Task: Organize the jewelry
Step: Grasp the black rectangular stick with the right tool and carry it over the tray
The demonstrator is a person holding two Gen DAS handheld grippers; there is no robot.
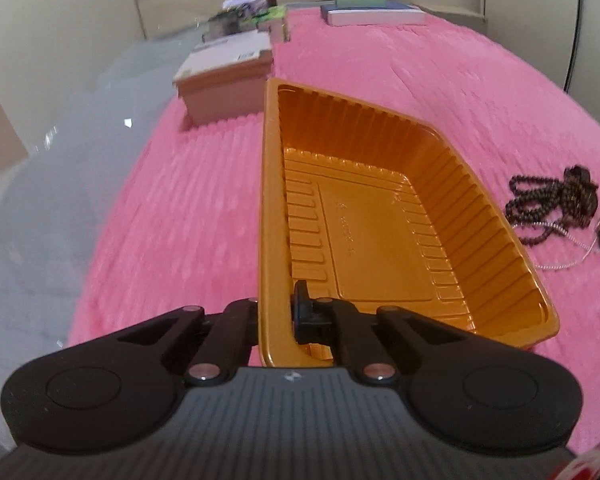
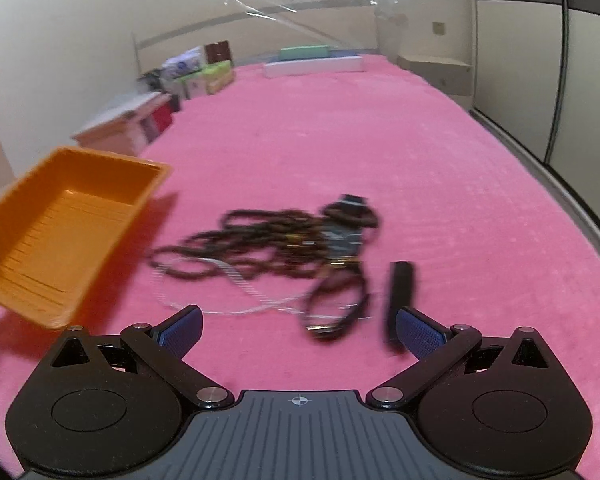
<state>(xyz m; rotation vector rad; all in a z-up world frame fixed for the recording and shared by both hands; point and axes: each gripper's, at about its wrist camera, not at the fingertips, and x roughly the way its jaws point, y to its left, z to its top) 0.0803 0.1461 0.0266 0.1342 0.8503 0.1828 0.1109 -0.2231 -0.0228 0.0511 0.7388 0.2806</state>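
Left claw point(image 1: 275, 316) clenched on ribbed orange plastic tray's point(image 1: 380, 216) wall

Right claw point(image 2: 298, 326) spread wide, gripping nothing — tangled dark beaded necklaces point(image 2: 268, 244) lie on pink fleece blanket point(image 2: 380, 152) beside tray.

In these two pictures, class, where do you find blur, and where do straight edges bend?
Right wrist view: the dark beaded jewelry pile and orange ribbed plastic tray are smeared. Left wrist view: the tray is sharp, the far boxes blurred. Both views: the fisheye bows the pink fuzzy cloth's edges.

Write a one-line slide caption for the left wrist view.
Left hand-held gripper clamps the orange tray's near wall above the pink cover; dark beaded necklaces lie to its right.
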